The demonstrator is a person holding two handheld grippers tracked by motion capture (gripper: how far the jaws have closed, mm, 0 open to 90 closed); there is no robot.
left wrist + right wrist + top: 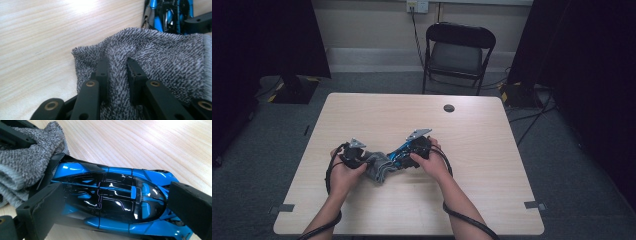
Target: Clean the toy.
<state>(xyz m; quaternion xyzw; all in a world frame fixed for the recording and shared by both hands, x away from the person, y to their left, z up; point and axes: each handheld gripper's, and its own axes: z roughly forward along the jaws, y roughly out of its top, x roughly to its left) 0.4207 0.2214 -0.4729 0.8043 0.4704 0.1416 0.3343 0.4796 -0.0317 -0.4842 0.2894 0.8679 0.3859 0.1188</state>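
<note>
A grey knitted cloth lies bunched on the wooden table, between the two hands. My left gripper comes at it from the left. In the left gripper view the cloth is pinched in a fold between the narrow-set jaws of the left gripper. A blue and black toy car rests against the cloth's right side. Seen from the right gripper view, the car lies lengthwise with a jaw of my right gripper pressed on each side. The cloth covers one end of the car.
A round cable hole sits in the far middle of the table. Behind the table stands a black folding chair. Dark stands and cables lie on the floor at both sides. Each gripper's cable trails back over the near table edge.
</note>
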